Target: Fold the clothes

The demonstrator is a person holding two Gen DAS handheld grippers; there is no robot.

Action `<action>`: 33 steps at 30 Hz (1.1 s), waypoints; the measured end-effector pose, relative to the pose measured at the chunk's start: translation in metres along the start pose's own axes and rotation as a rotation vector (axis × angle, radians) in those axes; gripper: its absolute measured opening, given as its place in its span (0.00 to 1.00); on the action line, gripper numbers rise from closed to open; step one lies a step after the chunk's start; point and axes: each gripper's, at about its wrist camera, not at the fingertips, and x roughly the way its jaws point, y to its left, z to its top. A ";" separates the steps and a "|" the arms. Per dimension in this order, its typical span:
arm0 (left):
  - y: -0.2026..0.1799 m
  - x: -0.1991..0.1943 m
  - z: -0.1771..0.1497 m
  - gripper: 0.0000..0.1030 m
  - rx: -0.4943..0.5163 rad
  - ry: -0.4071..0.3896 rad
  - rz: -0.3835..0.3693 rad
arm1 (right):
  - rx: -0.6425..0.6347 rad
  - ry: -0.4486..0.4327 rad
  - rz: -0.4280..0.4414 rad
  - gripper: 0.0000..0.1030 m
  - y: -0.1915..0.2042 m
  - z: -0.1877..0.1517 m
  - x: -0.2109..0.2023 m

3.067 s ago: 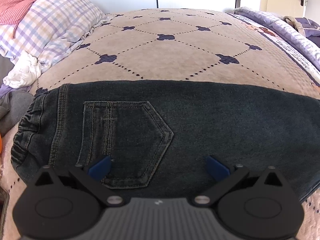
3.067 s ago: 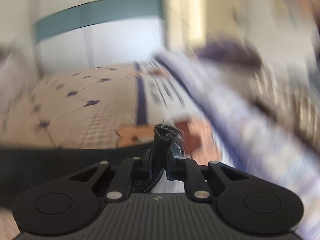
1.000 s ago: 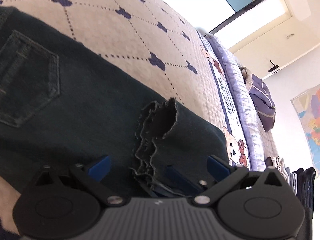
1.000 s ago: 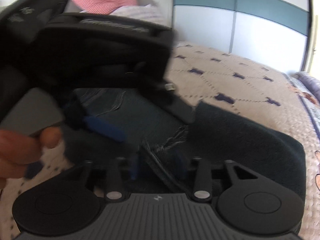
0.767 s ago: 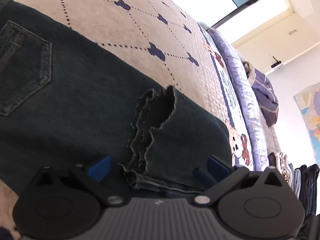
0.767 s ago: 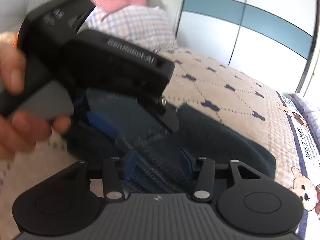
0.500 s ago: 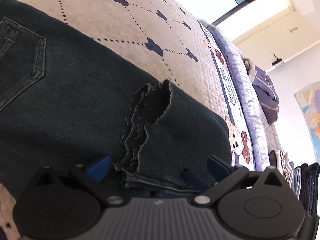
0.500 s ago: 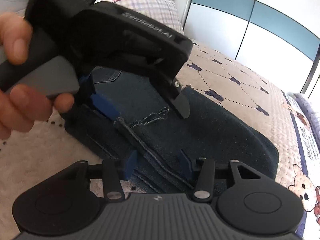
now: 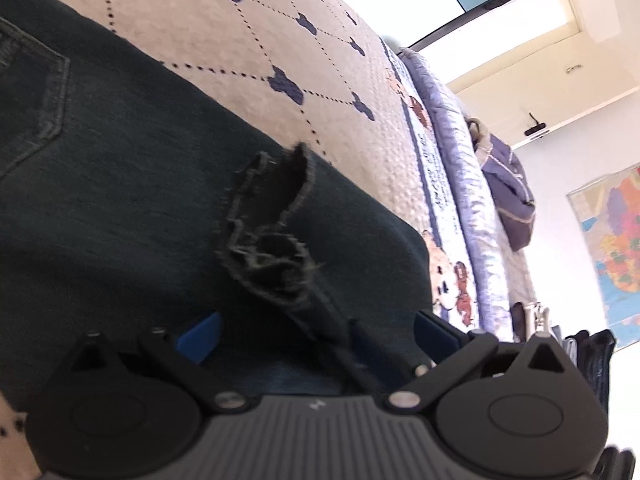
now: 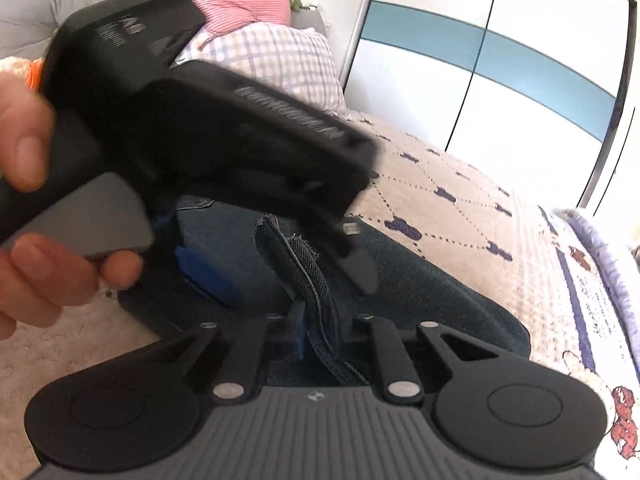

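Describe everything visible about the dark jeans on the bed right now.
The jeans are dark blue-green denim, spread flat on the beige quilted bedspread. A stitched back pocket faces up. The leg is folded back over the seat, its frayed hem bunched and raised. The right hand-held gripper is closing on that hem strip. The left hand-held gripper is open over the denim.

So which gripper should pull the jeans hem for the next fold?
Right. The right gripper is closing on the hem, denim already between its pads. The left gripper stands open above the jeans, gripping nothing.
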 end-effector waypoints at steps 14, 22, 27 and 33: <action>-0.005 0.013 0.002 0.11 0.018 -0.079 0.019 | -0.031 -0.068 -0.014 0.16 0.036 -0.010 -0.012; -0.020 -0.006 0.016 0.11 0.072 -0.164 -0.079 | 0.151 -0.043 0.193 0.23 0.002 -0.037 -0.046; -0.026 -0.003 0.012 0.11 0.084 -0.157 -0.079 | 0.299 0.006 0.103 0.37 -0.018 -0.068 -0.022; -0.023 -0.005 0.009 0.11 0.094 -0.173 -0.073 | 0.486 0.094 -0.085 0.42 -0.081 -0.067 0.008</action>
